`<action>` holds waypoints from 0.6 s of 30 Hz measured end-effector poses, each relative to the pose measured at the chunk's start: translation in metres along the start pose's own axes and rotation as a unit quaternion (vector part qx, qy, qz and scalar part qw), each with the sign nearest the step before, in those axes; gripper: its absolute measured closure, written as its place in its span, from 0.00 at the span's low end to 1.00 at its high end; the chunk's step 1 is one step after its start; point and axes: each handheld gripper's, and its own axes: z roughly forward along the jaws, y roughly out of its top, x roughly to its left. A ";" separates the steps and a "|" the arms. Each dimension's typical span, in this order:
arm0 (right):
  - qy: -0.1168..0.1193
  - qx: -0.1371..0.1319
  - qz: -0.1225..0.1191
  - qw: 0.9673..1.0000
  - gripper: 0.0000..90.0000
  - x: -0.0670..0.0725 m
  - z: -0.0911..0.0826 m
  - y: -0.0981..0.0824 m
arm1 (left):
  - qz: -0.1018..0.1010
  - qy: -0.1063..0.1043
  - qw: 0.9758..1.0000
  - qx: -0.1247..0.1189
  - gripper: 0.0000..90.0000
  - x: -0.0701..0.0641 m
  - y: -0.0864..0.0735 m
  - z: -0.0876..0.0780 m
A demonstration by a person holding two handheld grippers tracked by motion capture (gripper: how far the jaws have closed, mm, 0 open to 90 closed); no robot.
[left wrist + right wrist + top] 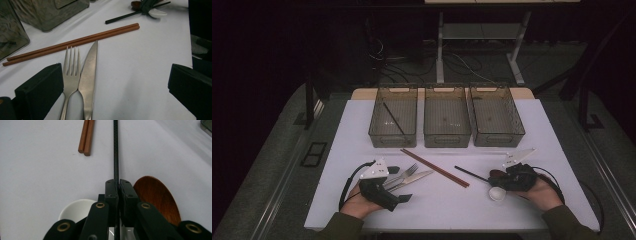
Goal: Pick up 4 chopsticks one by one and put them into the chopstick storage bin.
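Chopstick (pixel 115 150), the black one, lies on the table and is pinched in my right tongs (pixel 117 185) above two spoons (wood (pixel 156 195), white (pixel 76 210)); lifting may snag them. My left tongs (pixel 115 82) gape wide beside fork (pixel 71 65) and knife (pixel 88 72).

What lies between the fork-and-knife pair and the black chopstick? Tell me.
In the high view, the brown chopstick pair lies slanted between the fork, the knife and the black chopstick.
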 end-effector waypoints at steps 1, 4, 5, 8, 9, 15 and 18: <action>0.001 0.001 0.001 1.000 0.95 0.000 0.000 0.000 | 0.000 0.000 1.000 0.000 0.00 0.000 0.000 0.000; 0.002 0.001 -0.001 1.000 0.95 0.000 0.000 0.000 | 0.000 0.000 1.000 0.000 0.00 0.000 0.000 0.000; 0.002 0.001 -0.001 1.000 0.95 0.000 0.000 0.000 | -0.001 0.000 1.000 0.000 0.00 0.000 0.000 0.000; 0.005 -0.003 0.000 1.000 0.95 0.000 -0.001 0.001 | 0.000 0.000 1.000 0.000 0.00 0.000 0.000 0.000; 0.005 -0.004 0.000 1.000 0.95 0.000 -0.002 0.001 | 0.000 0.000 1.000 0.000 0.00 0.000 0.000 0.000; 0.003 -0.018 0.003 1.000 0.95 -0.001 -0.006 0.002 | 0.001 0.000 1.000 0.001 0.00 0.001 0.000 -0.001; 0.003 -0.022 0.007 1.000 0.95 -0.001 -0.009 0.002 | -0.002 0.000 1.000 -0.001 0.00 0.001 0.000 -0.001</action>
